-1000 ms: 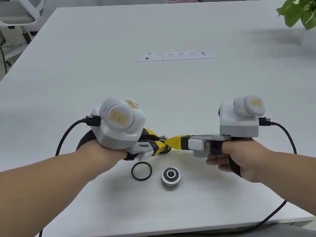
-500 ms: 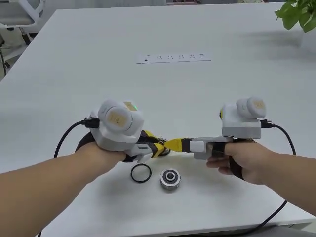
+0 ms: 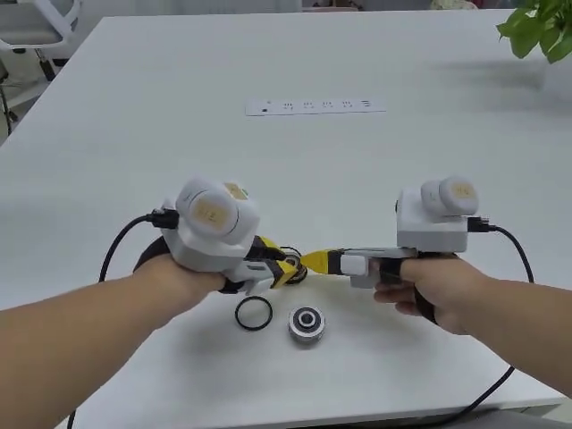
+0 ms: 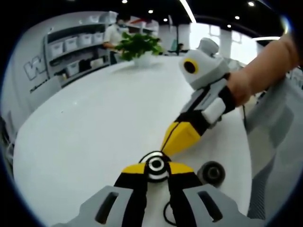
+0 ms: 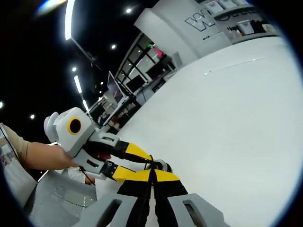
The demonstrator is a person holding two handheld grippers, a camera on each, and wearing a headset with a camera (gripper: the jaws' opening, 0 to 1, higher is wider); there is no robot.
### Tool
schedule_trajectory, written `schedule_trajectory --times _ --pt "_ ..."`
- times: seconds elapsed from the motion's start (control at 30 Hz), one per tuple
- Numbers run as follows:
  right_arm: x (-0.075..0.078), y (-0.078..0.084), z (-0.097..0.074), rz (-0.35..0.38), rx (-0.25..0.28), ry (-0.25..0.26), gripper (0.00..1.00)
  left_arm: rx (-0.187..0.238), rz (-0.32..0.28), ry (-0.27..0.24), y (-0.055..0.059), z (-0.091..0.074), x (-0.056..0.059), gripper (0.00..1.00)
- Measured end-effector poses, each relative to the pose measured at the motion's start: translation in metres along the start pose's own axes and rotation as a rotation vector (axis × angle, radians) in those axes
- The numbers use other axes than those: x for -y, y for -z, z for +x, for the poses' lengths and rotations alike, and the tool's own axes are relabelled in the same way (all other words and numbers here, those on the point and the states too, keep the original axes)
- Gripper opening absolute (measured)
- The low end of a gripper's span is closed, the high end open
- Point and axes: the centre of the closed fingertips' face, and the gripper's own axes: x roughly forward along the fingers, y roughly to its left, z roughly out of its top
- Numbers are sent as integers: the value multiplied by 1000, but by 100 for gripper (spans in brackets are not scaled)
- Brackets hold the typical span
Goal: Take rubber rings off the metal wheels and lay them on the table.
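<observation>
My left gripper (image 4: 156,170) is shut on a small metal wheel (image 4: 157,164) that carries a black rubber ring. In the head view it sits at centre left (image 3: 288,265), with the wheel held just above the table. My right gripper (image 5: 152,174) comes in from the opposite side (image 3: 309,261). Its yellow jaws are pressed together at the wheel's rim (image 5: 162,165), pinching the ring. Just in front of the grippers, a loose black rubber ring (image 3: 254,313) lies flat on the white table (image 3: 179,134). A bare metal wheel (image 3: 307,323) lies beside that ring and appears again in the left gripper view (image 4: 211,173).
A white power strip (image 3: 315,105) lies flat at mid table. A green plant (image 3: 534,27) stands at the far right corner, and an office chair (image 3: 36,27) beyond the far left. Black cables trail from both grippers toward the near table edge (image 3: 357,416).
Both grippers stay joined at the held wheel, almost still. The view has shifted slightly; the loose ring and bare wheel lie where they were.
</observation>
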Motion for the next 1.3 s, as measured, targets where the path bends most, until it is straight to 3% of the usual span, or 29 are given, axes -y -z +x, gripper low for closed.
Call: schedule_trajectory --times 0.33,0.8,1.3 --pt "-6 -4 -4 12 14 -9 0 44 -8 22 -8 -16 7 23" --pt "-23 -7 -7 4 18 -34 0 114 -41 28 -15 -52 17 33" --pt "-40 -2 -5 8 -10 -65 0 163 -63 37 -9 -85 22 42"
